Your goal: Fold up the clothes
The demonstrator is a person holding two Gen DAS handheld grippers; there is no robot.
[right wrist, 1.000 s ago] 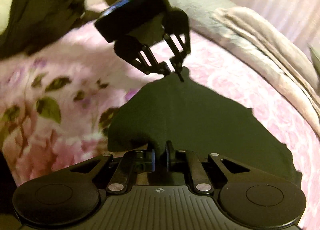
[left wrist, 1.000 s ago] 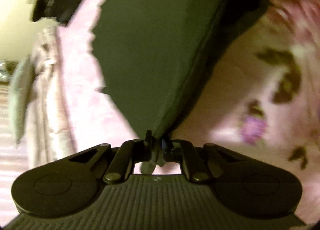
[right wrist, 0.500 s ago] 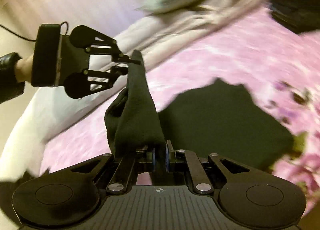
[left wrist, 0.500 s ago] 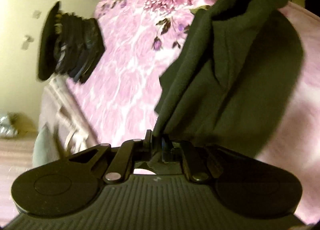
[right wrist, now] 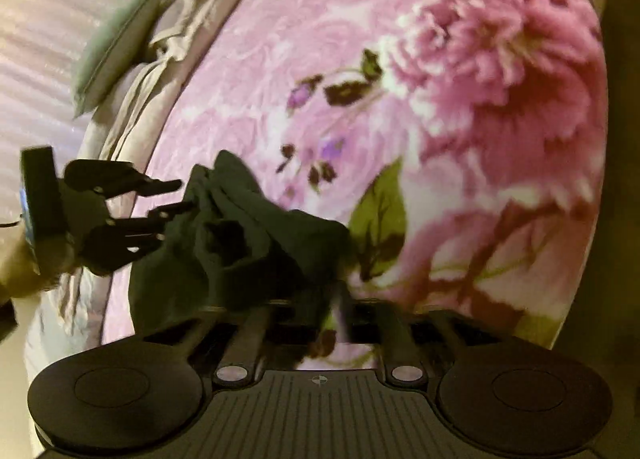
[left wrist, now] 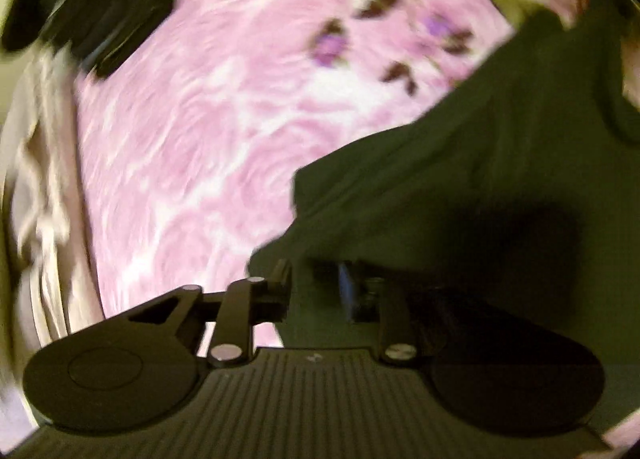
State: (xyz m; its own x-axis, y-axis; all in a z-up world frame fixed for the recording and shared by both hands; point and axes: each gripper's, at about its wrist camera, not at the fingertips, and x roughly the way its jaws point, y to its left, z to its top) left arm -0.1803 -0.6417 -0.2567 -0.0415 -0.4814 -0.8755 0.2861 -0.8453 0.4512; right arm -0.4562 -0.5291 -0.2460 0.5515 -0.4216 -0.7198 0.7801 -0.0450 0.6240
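Pink floral bed carries the dark garment, bunched near its left edge. Both claws, left claw and right claw, have just been opening, apparently free of cloth. Soft, light, floppy: pinch corners or hem.

Garment lies on blanket, pillow behind.

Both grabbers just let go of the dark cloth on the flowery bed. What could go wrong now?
1. The dark cloth lies bunched and rumpled on the pink blanket, so the fold may come out lumpy.
2. The left gripper has just been opening but sits right at the cloth's edge; pulling away could snag it and drag the fold open.
3. The right gripper, jaws just opened wide, has cloth lying over its fingers, which might lift with it.
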